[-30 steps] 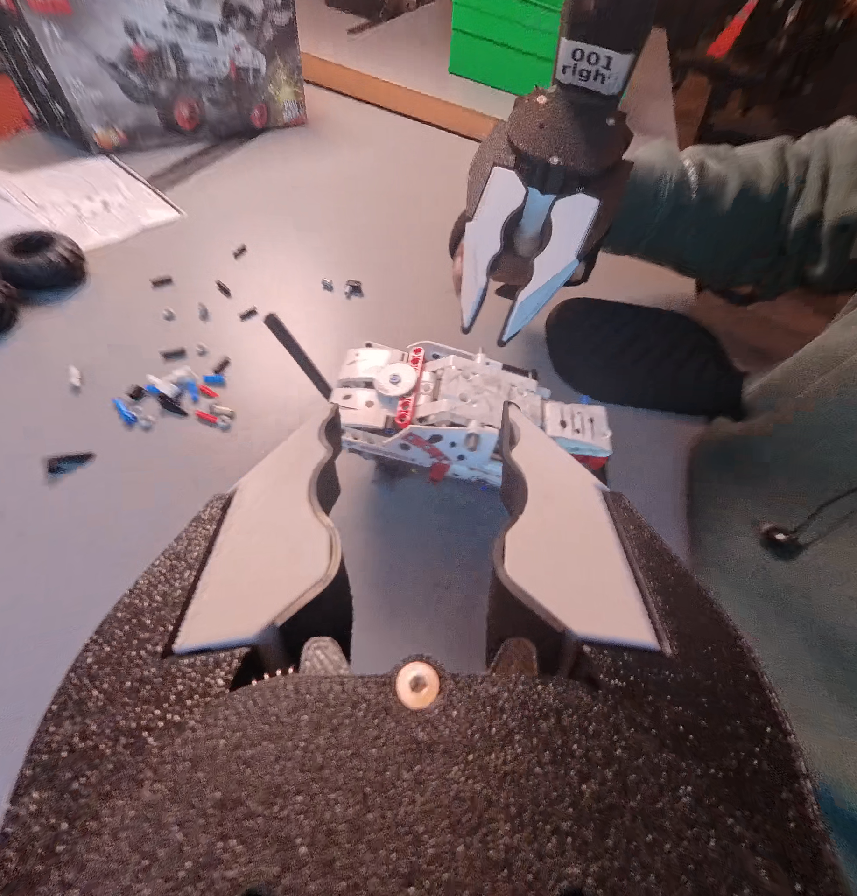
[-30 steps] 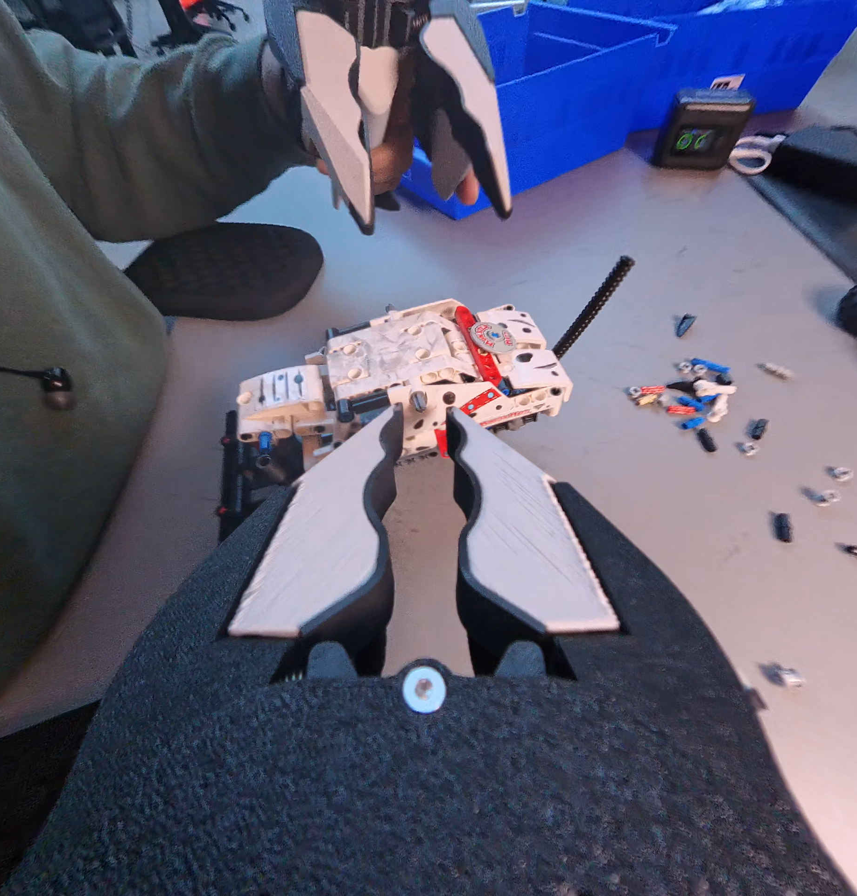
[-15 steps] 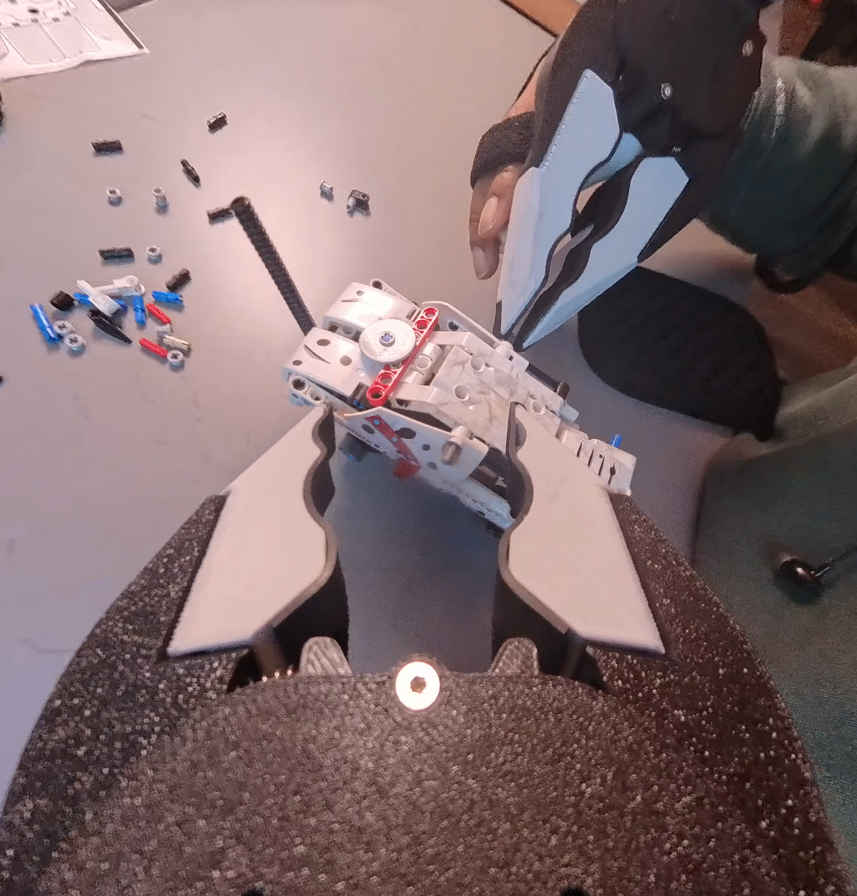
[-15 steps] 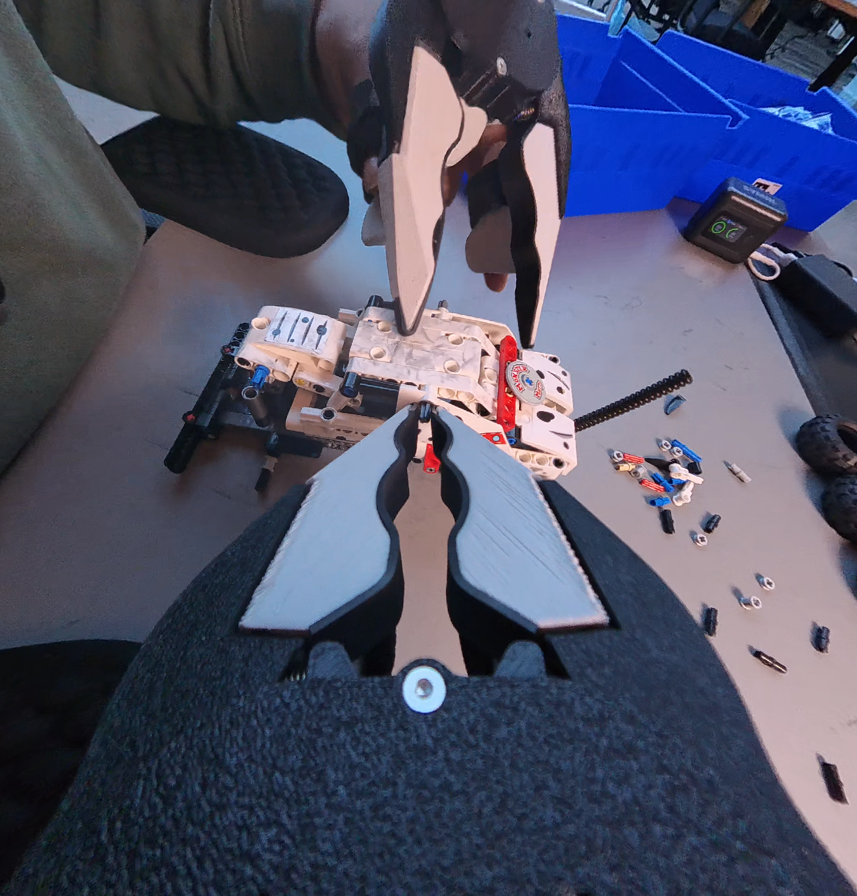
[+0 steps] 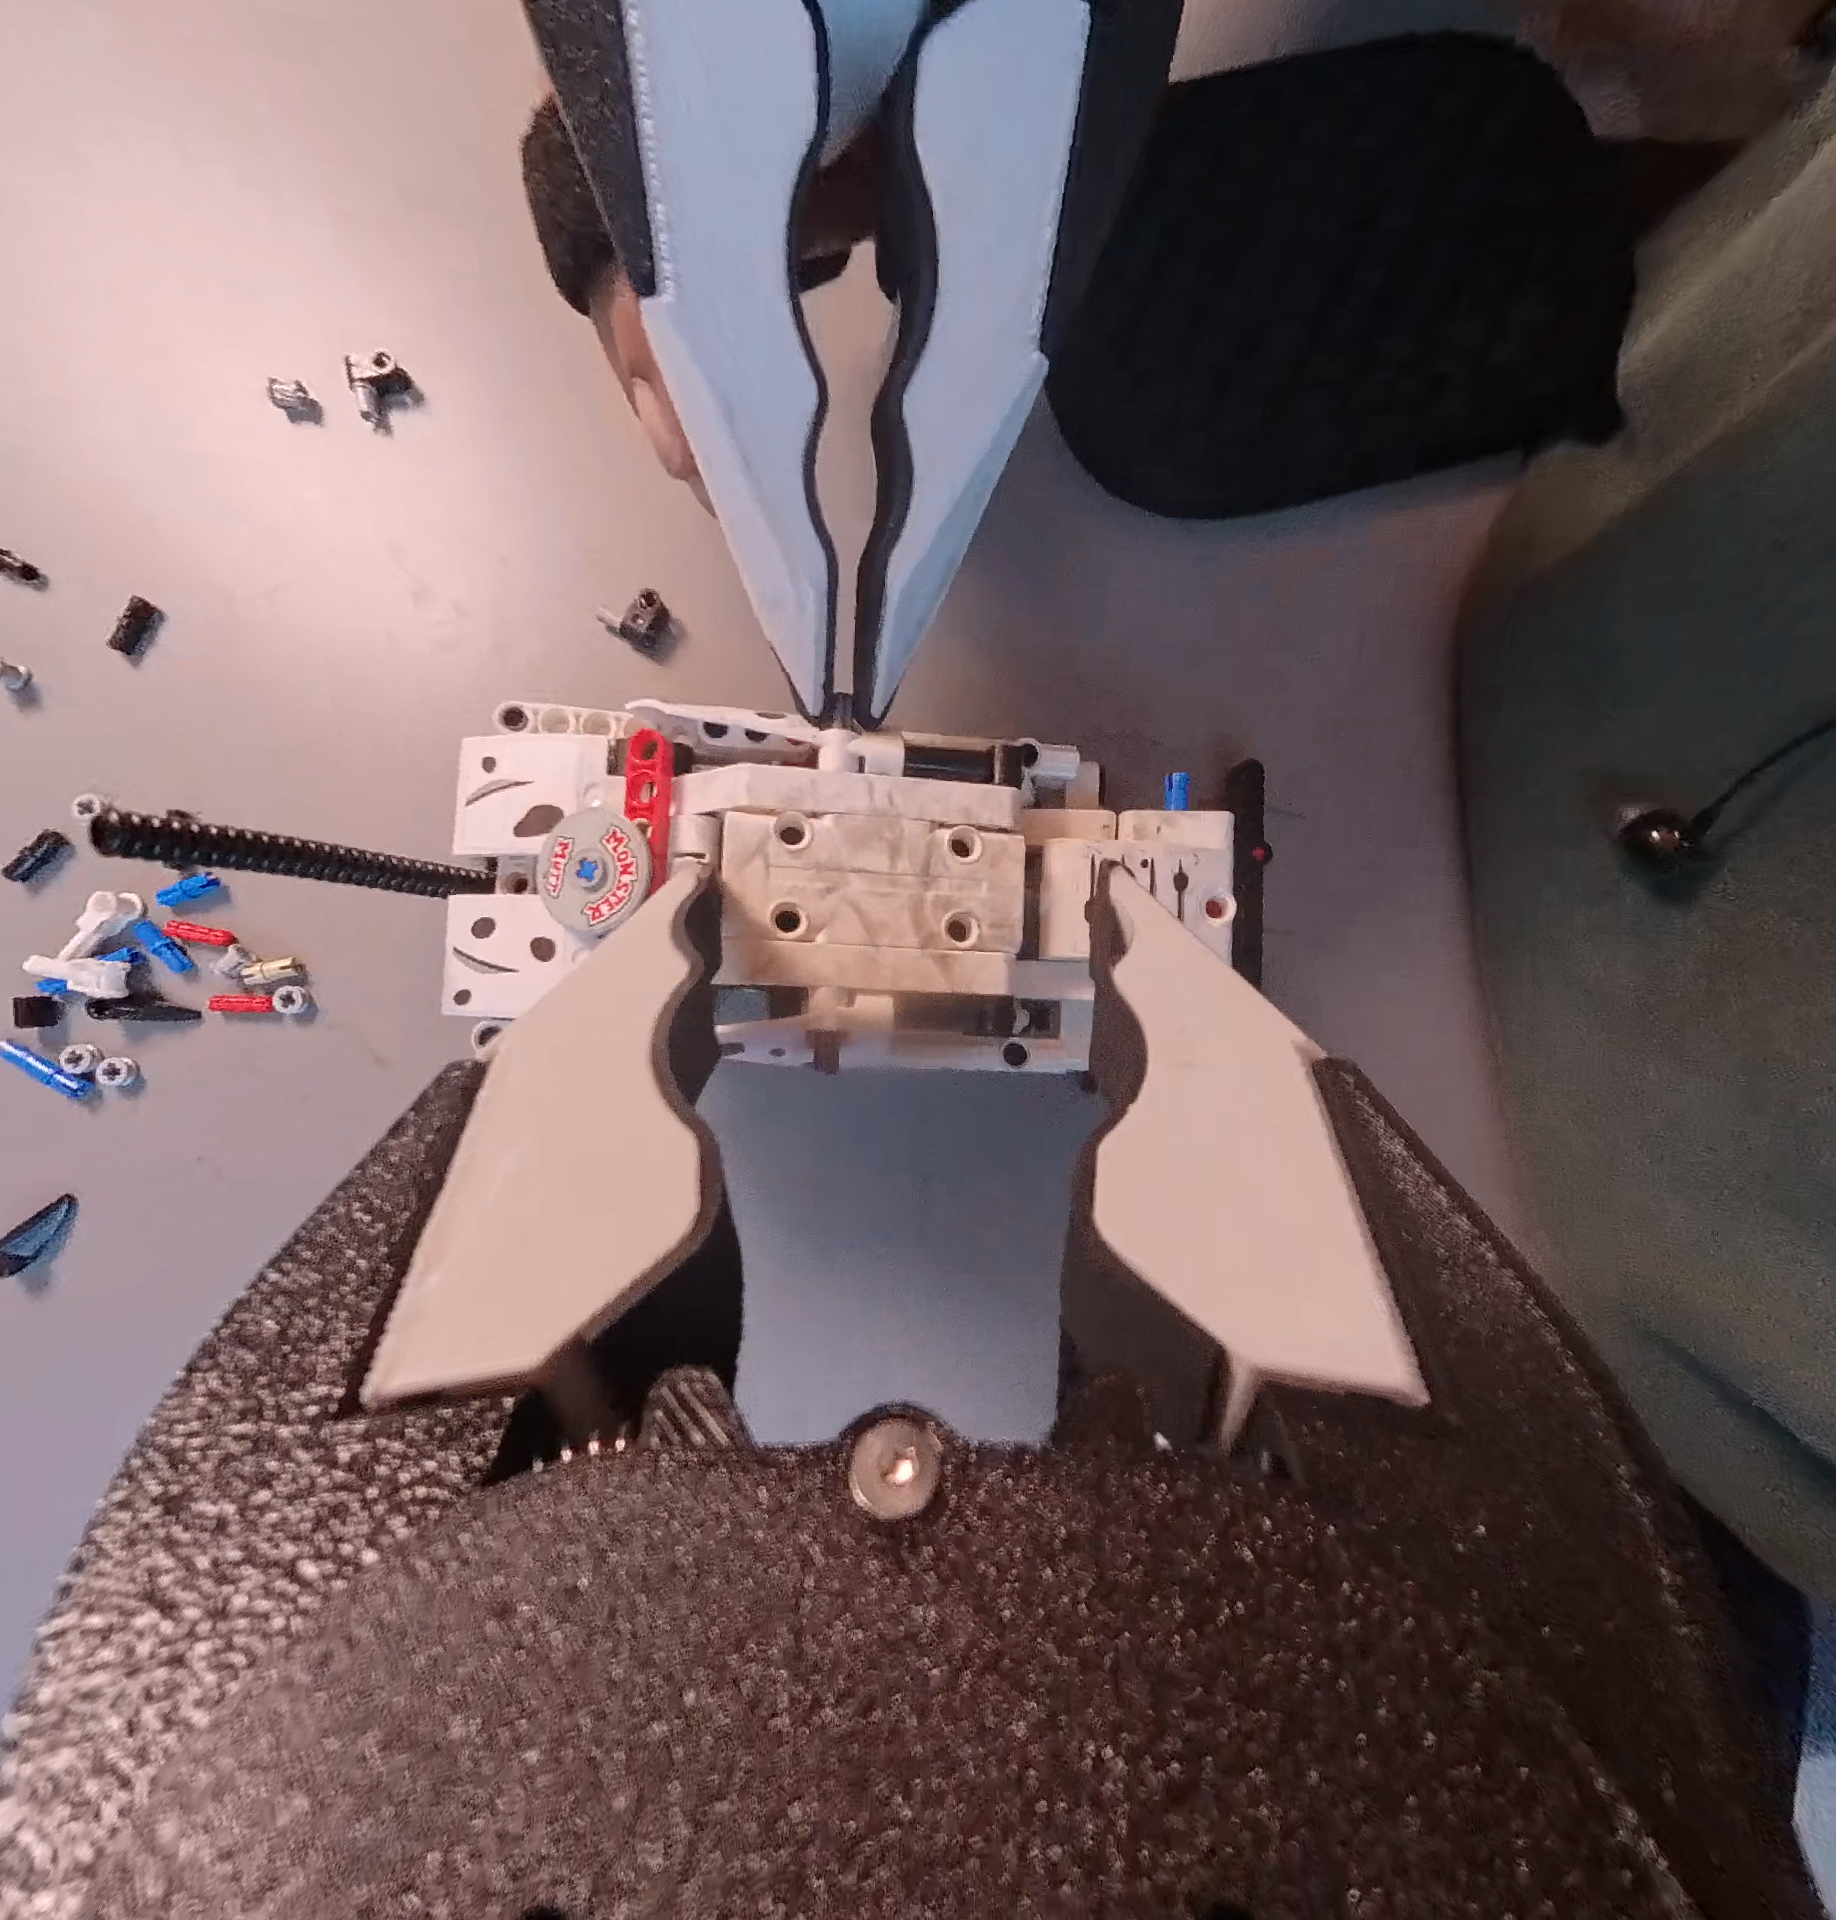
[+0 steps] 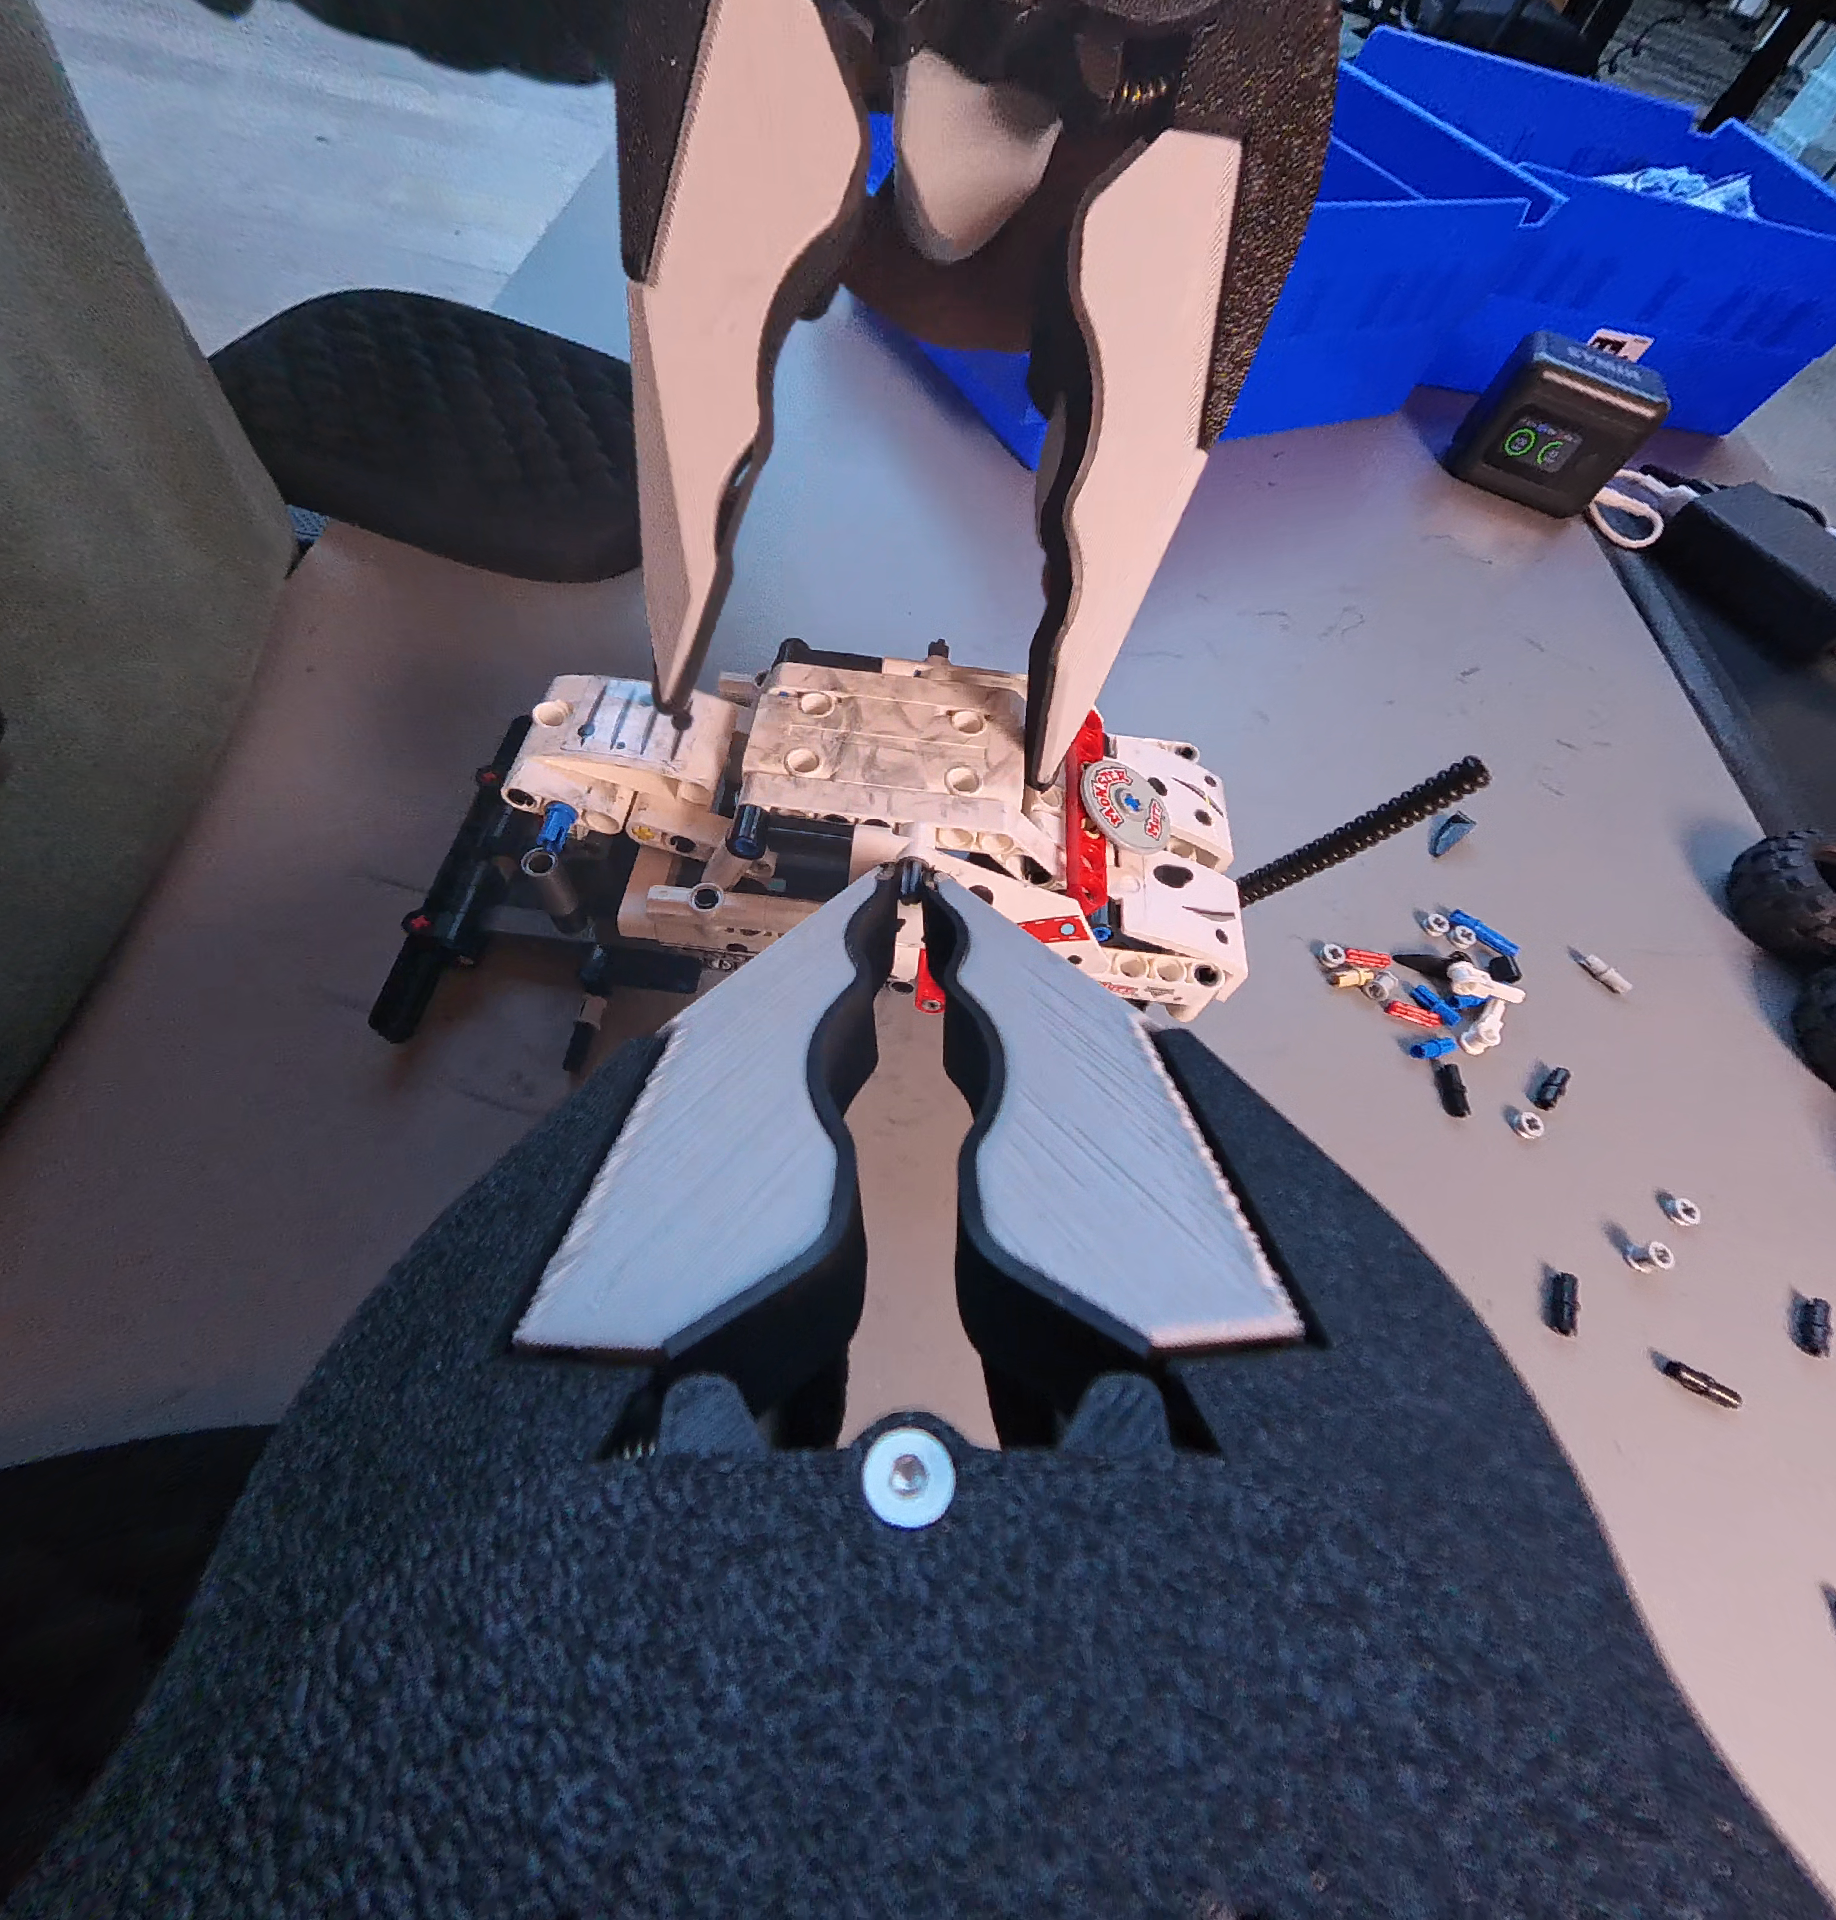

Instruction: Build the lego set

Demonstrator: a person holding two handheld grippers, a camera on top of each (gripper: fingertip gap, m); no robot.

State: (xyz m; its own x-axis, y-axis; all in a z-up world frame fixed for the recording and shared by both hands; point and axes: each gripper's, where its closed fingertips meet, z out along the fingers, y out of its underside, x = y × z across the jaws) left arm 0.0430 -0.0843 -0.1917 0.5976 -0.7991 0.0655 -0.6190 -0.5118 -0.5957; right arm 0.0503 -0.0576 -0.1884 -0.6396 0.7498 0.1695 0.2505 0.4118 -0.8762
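Left gripper [image 5: 898, 883] astride lego model [image 5: 872, 904]

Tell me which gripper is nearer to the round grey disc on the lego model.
Left. One finger of the left gripper comes down right beside the disc. The right gripper pinches a small pin at the model's side edge, farther from it.

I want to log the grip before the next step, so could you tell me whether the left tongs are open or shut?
Open: the left tongs straddle the white brick-built vehicle body, one fingertip on each side.
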